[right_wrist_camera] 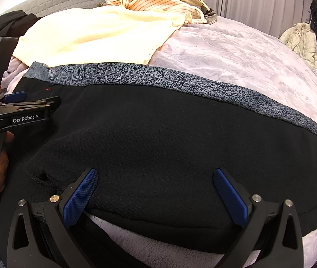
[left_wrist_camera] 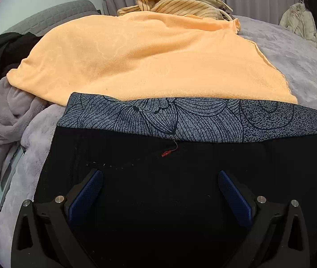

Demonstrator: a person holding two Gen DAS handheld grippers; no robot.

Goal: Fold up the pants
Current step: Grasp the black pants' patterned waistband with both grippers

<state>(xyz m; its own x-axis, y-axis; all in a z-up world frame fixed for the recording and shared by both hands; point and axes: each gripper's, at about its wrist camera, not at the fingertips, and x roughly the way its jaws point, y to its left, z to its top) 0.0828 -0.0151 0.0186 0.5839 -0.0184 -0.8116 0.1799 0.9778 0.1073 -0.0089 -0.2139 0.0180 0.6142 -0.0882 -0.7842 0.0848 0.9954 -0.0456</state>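
Observation:
Black pants [left_wrist_camera: 158, 189] with a blue-grey patterned band [left_wrist_camera: 180, 120] lie flat on the lilac blanket, and a red thread shows near the band. My left gripper [left_wrist_camera: 159, 176] hovers open over the black fabric, its blue pads wide apart with nothing between them. In the right wrist view the same pants [right_wrist_camera: 158, 134] stretch across the bed, folded edge toward me. My right gripper [right_wrist_camera: 155, 175] stands open over that near edge. The left gripper [right_wrist_camera: 24, 105] appears at the far left, held by a hand [right_wrist_camera: 1, 160].
An orange towel [left_wrist_camera: 147, 62] lies just behind the pants, with a striped garment [left_wrist_camera: 176, 2] beyond it. A grey robe [left_wrist_camera: 4, 116] is bunched at the left and dark clothes sit by the headboard [left_wrist_camera: 53, 15]. Bare blanket [right_wrist_camera: 236, 55] spreads to the right; jackets [right_wrist_camera: 301, 40] hang by the wall.

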